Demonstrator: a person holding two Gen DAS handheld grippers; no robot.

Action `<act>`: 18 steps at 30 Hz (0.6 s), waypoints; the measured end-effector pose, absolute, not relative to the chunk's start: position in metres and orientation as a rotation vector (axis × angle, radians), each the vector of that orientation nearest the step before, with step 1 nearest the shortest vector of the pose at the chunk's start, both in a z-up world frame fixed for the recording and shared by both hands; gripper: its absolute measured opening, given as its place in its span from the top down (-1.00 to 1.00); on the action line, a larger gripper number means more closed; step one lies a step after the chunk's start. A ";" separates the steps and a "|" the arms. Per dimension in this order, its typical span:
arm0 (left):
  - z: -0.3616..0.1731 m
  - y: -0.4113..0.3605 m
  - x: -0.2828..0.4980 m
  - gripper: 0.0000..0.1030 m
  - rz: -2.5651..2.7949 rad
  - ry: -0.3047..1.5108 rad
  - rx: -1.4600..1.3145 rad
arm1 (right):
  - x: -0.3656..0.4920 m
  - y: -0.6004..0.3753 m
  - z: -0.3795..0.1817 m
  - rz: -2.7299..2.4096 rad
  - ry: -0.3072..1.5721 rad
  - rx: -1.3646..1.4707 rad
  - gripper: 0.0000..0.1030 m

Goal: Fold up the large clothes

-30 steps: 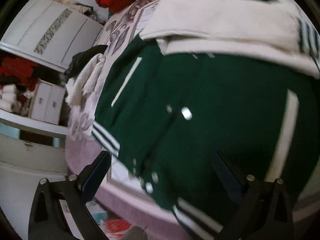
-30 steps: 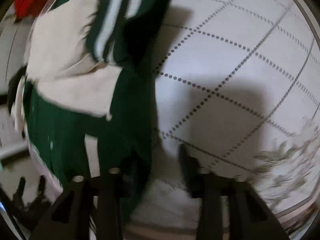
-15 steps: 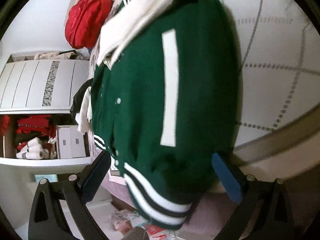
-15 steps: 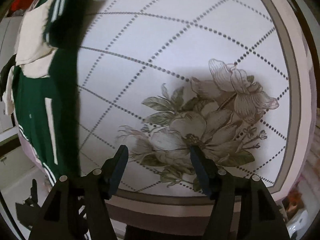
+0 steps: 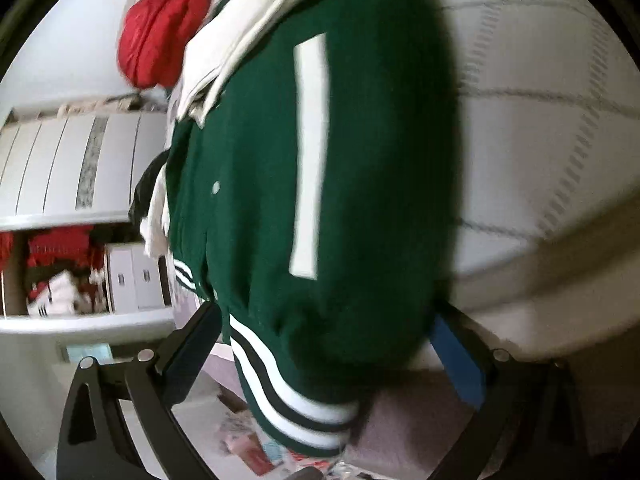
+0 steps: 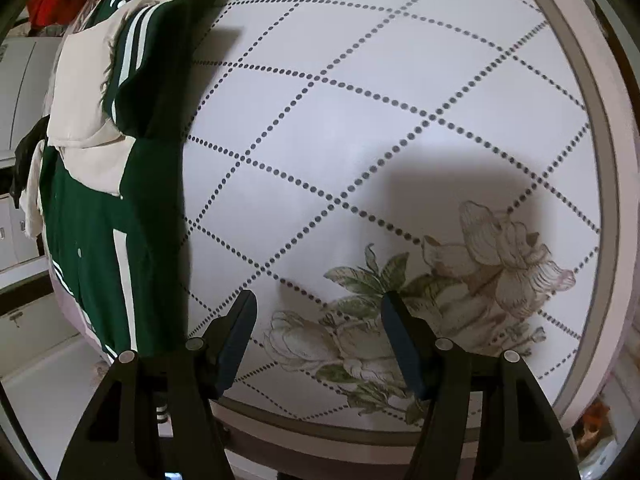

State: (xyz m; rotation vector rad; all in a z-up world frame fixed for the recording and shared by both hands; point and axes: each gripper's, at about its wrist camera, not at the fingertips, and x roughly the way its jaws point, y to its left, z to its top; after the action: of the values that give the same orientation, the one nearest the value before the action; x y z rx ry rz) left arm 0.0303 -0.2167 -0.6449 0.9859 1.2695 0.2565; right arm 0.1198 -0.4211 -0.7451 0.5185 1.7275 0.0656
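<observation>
A dark green varsity jacket with cream sleeves and a striped ribbed hem lies on the bed, along its left side in the right wrist view. My left gripper is open wide at the hem end. The hem lies between its fingers, and the pads do not press on it. My right gripper is open over the flower print of the bedsheet, well to the right of the jacket. Nothing is between its fingers. One cream sleeve lies folded across the jacket's upper part.
A red bundle sits at the head of the bed. Dark and white garments hang off the bed's far edge. White cabinets and a shelf of red clothes stand beyond. The bed's front edge runs just below my right gripper.
My left gripper swung from above the jacket's front to its hem end, staying open. My right gripper widened and moved right, off the jacket's edge, to the flower print.
</observation>
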 end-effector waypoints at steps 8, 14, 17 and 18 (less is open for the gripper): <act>-0.632 -0.192 0.072 -1.00 0.301 1.269 0.879 | 0.141 -0.420 -0.749 0.161 1.589 0.751 -0.58; -0.612 -0.183 0.077 -0.09 0.245 1.266 0.728 | 0.189 -0.423 -0.759 0.251 1.423 0.975 -0.59; -0.606 -0.187 0.077 0.45 0.203 1.285 0.618 | 0.216 -0.422 -0.766 0.323 1.334 1.003 -0.65; -0.606 -0.189 0.077 0.48 0.198 1.291 0.609 | 0.225 -0.417 -0.768 0.343 1.324 1.019 -0.66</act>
State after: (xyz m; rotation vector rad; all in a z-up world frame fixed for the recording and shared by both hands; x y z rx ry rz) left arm 0.0772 -0.1891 -0.6062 0.6086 1.2910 0.1976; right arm 0.2247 -0.4170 -0.7683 1.0191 1.3235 0.3428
